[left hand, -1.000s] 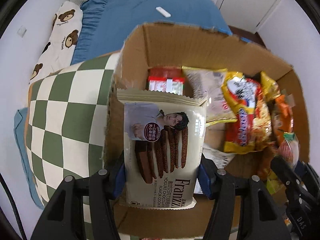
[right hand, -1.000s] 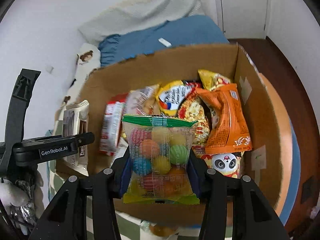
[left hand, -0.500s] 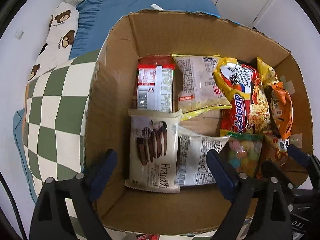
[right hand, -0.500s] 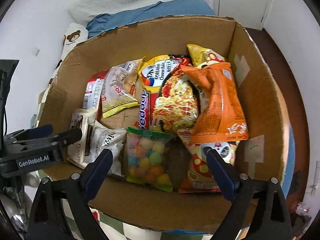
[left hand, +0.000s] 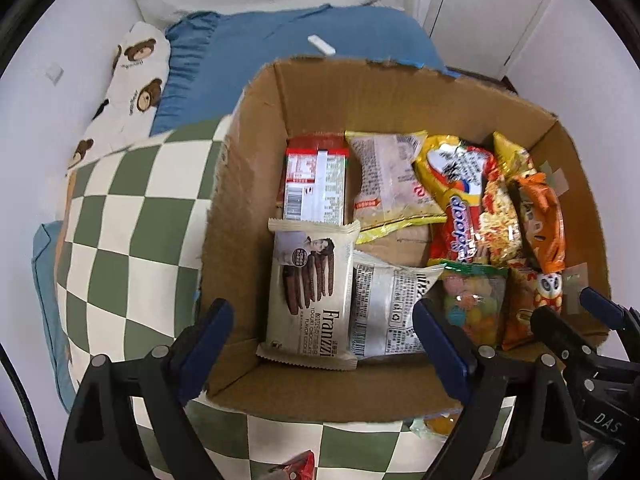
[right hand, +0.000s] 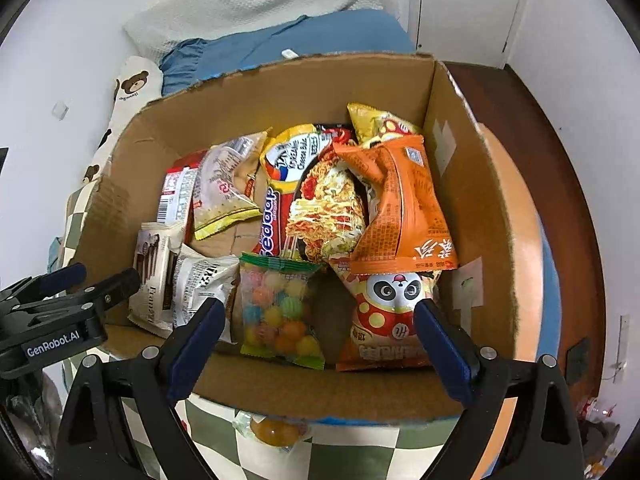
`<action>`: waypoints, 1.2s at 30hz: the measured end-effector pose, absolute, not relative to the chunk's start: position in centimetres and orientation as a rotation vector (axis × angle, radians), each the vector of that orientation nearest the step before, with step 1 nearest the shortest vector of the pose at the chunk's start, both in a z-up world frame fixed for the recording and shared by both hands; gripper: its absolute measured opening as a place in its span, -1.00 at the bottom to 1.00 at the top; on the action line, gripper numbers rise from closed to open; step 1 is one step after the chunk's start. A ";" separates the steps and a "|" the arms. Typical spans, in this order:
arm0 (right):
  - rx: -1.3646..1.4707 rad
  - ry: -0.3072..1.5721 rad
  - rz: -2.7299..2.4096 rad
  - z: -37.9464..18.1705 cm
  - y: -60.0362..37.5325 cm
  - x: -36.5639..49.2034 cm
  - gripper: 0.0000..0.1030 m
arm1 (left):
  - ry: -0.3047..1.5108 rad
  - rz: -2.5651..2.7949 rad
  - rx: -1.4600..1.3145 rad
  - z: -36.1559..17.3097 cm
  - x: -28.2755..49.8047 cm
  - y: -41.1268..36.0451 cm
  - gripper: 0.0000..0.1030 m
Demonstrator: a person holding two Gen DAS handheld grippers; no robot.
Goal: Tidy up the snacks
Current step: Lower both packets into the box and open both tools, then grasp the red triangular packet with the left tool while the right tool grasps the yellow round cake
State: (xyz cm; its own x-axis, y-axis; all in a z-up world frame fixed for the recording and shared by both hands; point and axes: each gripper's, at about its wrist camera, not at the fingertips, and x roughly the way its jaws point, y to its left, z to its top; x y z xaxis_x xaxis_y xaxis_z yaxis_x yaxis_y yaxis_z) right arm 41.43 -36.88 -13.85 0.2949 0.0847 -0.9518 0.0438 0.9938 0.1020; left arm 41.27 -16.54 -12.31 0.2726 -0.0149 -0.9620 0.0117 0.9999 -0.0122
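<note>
A cardboard box point(left hand: 248, 208) point(right hand: 472, 200) holds several snack packs. The cream Franzzi cookie pack point(left hand: 312, 292) point(right hand: 154, 280) lies at its near left. The clear bag of coloured candy balls point(right hand: 278, 308) point(left hand: 472, 304) lies near the middle front. My left gripper point(left hand: 320, 344) is open and empty above the near edge of the box. My right gripper point(right hand: 318, 340) is open and empty above the candy bag. The left gripper also shows in the right wrist view point(right hand: 76, 284).
Noodle pack point(right hand: 316, 200), orange bag point(right hand: 404, 212), panda pack point(right hand: 384, 312), red pack point(left hand: 316, 184) fill the box. The box sits on a green checkered cushion point(left hand: 120, 232). A loose yellow candy point(right hand: 276, 430) lies in front of the box. Blue bedding point(left hand: 280, 56) lies behind.
Both grippers opened and let go: the cookie pack and the candy bag now lie in the box. Both grippers have drawn back a little toward the near edge.
</note>
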 end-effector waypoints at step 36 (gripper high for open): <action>0.172 1.122 0.131 -7.6 -36.4 28.2 0.30 | 1.102 0.015 -0.054 -6.0 26.2 -15.6 0.78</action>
